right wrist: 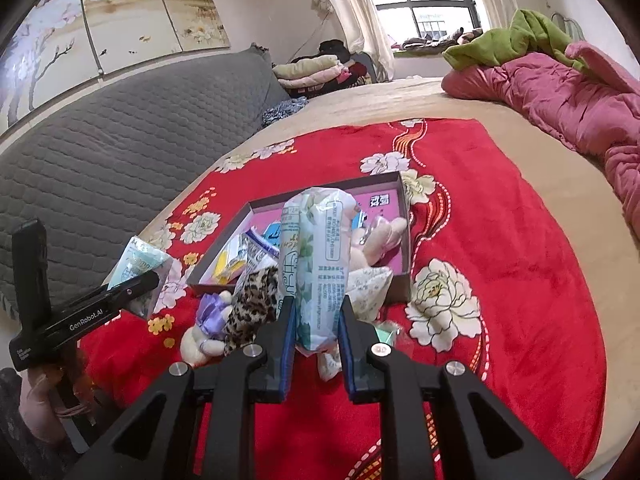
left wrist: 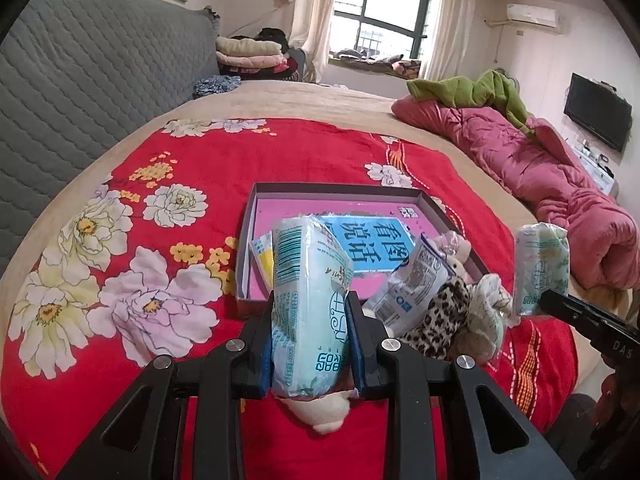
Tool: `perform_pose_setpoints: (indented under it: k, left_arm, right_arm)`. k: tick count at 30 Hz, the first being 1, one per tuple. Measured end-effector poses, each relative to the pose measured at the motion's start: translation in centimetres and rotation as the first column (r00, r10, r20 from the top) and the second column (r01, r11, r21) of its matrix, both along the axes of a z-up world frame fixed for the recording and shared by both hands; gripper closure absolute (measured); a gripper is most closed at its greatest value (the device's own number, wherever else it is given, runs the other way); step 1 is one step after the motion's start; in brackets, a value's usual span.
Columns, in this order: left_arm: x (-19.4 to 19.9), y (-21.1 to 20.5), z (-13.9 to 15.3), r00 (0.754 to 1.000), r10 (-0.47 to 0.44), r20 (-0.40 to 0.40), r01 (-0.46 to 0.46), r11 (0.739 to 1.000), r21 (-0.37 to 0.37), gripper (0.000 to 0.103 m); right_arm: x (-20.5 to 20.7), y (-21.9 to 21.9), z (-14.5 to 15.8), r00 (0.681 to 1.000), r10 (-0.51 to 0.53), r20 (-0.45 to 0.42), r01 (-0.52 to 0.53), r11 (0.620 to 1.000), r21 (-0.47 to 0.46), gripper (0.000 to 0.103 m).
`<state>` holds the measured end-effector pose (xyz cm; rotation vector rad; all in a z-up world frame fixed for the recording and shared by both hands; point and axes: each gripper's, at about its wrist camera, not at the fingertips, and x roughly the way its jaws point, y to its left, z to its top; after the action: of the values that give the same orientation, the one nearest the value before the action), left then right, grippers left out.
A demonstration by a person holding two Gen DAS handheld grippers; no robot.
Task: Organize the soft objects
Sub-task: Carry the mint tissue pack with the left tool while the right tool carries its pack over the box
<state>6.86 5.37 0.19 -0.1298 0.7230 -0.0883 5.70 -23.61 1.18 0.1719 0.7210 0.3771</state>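
Observation:
My left gripper (left wrist: 309, 344) is shut on a pale green tissue pack (left wrist: 308, 296), held upright above the red blanket. My right gripper (right wrist: 316, 320) is shut on a second tissue pack (right wrist: 316, 248); that pack (left wrist: 540, 272) and gripper also show at the right of the left wrist view. The left gripper's pack (right wrist: 138, 266) appears at the left of the right wrist view. A shallow box lid (left wrist: 256, 216) with a pink and blue book inside lies ahead. Beside it sit a leopard-print plush (left wrist: 436, 320), a cream plush (left wrist: 486, 312) and another plastic pack (left wrist: 408, 288).
A red flowered blanket (left wrist: 120, 240) covers the bed. A grey quilted headboard (left wrist: 80, 80) stands at the left, a pink duvet (left wrist: 540, 160) with a green cloth at the right. Folded clothes (left wrist: 248, 54) are stacked near the window. A hand (right wrist: 40, 396) holds the left gripper.

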Motion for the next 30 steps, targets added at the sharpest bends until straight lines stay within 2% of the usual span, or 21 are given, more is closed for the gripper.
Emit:
perform_pose_setpoints:
  k: [9, 16, 30]
  left_arm:
    - [1.2, -0.3, 0.4, 1.0, 0.008, -0.001, -0.008, 1.0, -0.01, 0.073]
    - [3.1, -1.8, 2.0, 1.0, 0.015, 0.007, -0.015, 0.999, -0.032, 0.073]
    - [8.1, -4.2, 2.7, 1.0, 0.004, 0.008, -0.003, 0.99, -0.142, 0.073]
  right_arm:
    - [1.0, -0.5, 1.2, 0.999, -0.026, 0.034, 0.026, 1.0, 0.004, 0.083]
    - [1.9, -0.6, 1.9, 0.997, -0.043, 0.062, 0.044, 0.999, -0.006, 0.083]
    - [3.4, -1.8, 2.7, 0.992, -0.093, 0.083, 0.095, 0.995, -0.021, 0.083]
